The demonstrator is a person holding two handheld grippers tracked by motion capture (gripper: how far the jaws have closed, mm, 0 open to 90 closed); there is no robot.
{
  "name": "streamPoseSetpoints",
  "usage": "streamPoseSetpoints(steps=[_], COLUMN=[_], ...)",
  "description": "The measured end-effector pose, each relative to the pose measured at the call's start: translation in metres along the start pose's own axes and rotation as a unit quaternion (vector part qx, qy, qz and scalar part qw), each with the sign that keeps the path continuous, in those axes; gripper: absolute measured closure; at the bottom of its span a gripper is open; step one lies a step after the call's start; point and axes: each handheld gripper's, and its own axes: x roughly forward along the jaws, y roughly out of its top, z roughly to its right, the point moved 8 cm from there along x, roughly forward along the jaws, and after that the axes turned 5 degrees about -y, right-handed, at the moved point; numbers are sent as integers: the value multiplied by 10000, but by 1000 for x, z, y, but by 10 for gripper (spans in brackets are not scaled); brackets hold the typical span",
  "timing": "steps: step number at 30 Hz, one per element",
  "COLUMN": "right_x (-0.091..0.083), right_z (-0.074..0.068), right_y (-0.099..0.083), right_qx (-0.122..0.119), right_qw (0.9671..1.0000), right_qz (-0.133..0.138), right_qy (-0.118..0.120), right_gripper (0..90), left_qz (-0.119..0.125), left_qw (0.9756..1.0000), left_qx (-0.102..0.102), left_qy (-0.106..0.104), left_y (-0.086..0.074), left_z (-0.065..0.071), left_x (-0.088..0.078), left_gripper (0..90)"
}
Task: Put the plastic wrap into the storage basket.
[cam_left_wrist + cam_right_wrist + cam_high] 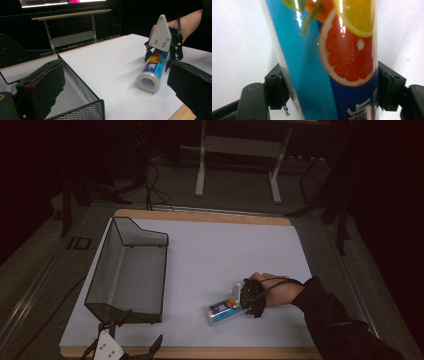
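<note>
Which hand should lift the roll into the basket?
The right one, I think. The right gripper already has its jaws on either side of the roll, while the left gripper is open at the mesh basket's near end.

Blue roll (332, 62) with orange-slice print

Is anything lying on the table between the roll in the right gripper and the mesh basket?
Nothing visible. The roll lies in the right gripper, and only bare white table separates it from the mesh basket. The left gripper sits at the basket's near end, off that path.
</note>
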Motion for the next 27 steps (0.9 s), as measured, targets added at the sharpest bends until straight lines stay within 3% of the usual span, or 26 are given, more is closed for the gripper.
streamPoseSetpoints(steps=[3,11,15,18,22,25,27], right_x=[-2,-7,-13,-21,-38,-51,-60], right_z=[-2,-7,-3,2,15,26,33], right_y=[1,1,1,2,1,1,2], right_qx=[1,141,391,633,1029,1264,1461], right_qw=[9998,9994,9989,9976,9930,9880,9828], right_qz=[-167,-45,-67,90,416,671,897], right_qy=[-144,-297,-249,-264,-397,-588,-681], right_gripper=[300,308,310,312,315,316,317], left_qz=[-2,-28,-18,-5,-6,6,15], left_qw=[10000,10000,10000,10000,10000,10000,10000], left_qx=[2,43,64,52,70,74,69], left_qy=[13,12,17,18,10,6,1], left_y=[0,0,0,0,0,0,1], left_z=[0,0,1,0,1,1,1], left_x=[0,1,1,1,1,1,1], left_gripper=[17,17,17,17,17,17,17])
